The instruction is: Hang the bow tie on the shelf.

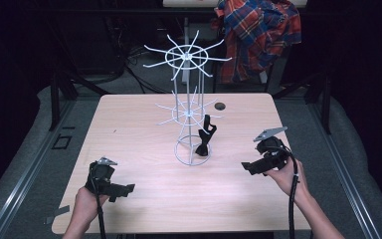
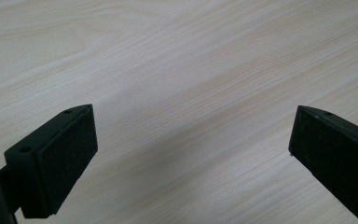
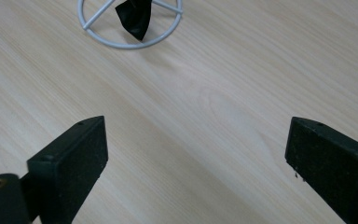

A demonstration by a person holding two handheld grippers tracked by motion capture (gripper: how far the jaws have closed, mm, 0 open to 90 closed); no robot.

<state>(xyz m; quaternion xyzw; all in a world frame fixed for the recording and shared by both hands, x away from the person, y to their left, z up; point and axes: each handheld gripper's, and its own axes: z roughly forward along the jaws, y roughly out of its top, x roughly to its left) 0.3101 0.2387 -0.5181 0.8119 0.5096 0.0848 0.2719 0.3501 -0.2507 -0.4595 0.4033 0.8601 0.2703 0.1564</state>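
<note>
Two claws are in view, both wide open and empty: the left claw (image 1: pixel 128 188) rests low on the table (image 1: pixel 129 124) well short of the white wire rack (image 1: pixel 189 107), the right claw (image 1: pixel 248 168) hovers to the rack's right, aimed toward its base ring (image 3: pixel 129 42). A black bow tie (image 1: pixel 205 142) hangs from a lower prong of the rack, its bottom end dangling just above the base ring. Risk noted: the rack is tall, thin-wired and light-looking on a narrow ring foot; a sideways pull on the tie, or a claw knocking the spokes, would likely tip or drag it. The limp fabric may also snag on the prong. Materials: the rack is smooth coated wire with two tiers of radiating spokes; the tie is soft, matte cloth; the table is pale wood-grain laminate; the claw pads (image 3: pixel 81 158) are black and finely textured.
</note>
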